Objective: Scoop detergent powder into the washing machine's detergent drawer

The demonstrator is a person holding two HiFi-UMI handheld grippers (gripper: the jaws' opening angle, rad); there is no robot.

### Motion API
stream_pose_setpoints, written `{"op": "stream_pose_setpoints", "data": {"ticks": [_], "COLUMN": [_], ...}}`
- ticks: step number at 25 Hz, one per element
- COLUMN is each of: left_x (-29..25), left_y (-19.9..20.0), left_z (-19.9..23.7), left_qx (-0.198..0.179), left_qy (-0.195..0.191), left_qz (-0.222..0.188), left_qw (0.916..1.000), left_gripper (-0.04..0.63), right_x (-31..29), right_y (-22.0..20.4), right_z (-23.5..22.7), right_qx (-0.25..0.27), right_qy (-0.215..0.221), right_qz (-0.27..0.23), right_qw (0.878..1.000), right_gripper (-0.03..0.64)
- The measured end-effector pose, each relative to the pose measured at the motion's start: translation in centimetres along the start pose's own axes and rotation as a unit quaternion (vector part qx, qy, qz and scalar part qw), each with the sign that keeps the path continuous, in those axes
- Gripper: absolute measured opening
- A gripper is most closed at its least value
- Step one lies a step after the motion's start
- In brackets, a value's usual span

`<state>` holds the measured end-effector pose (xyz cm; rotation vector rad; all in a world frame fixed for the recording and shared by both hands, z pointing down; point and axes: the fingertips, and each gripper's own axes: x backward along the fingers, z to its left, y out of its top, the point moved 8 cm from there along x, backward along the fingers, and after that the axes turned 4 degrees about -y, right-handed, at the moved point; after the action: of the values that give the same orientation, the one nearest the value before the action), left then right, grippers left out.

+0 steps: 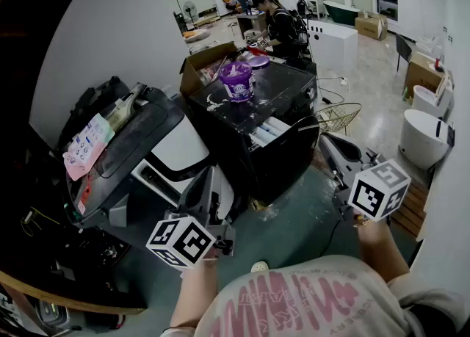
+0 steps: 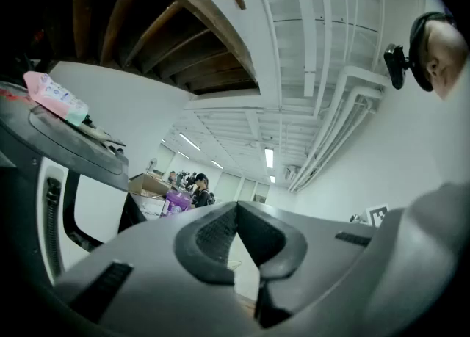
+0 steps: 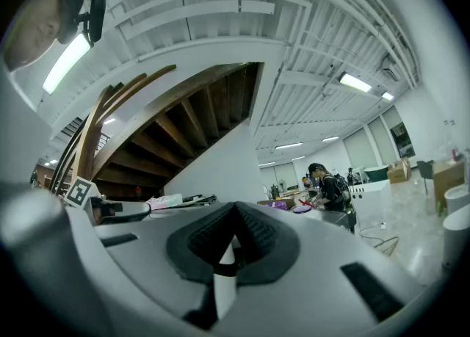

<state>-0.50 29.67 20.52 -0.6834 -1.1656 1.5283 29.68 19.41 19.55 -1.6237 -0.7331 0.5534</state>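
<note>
Both jaws closed, empty: grey left gripper point(image 1: 211, 197) and right gripper point(image 1: 334, 153) held level
Ahead, black boxy washing machine point(image 1: 235, 137) bearing a purple plastic tub point(image 1: 236, 81), grey floor point(image 1: 294, 218) below

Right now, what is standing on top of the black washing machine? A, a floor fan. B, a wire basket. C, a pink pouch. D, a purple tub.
D: the purple tub stands upright on the flat top of the black washing machine in the head view.
</note>
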Motion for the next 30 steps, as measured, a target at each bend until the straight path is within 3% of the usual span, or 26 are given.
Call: {"op": "stream_pose_setpoints", "data": {"ticks": [10, 17, 25, 30], "left_x": [-7.2, -11.4, -13.3, -13.3], "left_y": [3.7, 5.2, 3.8, 1.6], "left_z": [8.9, 14.7, 21.4, 23.5], "left_qx": [0.004, 0.013, 0.036, 0.029], "left_qy": [-0.039, -0.092, -0.108, -0.108], "left_qz": [0.017, 0.039, 0.034, 0.043], "left_qw": [0.9991, 0.9949, 0.9930, 0.9928], "left_gripper": [0.002, 0.002, 0.002, 0.002], "right_x": [-10.7, -17.0, -21.5, -23.3], "right_y": [0.2, -1.2, -5.7, -7.2], "right_z": [0.8, 1.9, 2.7, 2.8], "right_qx": [-0.007, -0.030, -0.069, -0.072], "right_qy": [-0.018, -0.016, -0.049, -0.035], "right_qz": [0.000, -0.010, -0.009, -0.011], "right_qw": [1.000, 0.999, 0.996, 0.997], "right_gripper": [-0.005, -0.003, -0.005, -0.003]}}
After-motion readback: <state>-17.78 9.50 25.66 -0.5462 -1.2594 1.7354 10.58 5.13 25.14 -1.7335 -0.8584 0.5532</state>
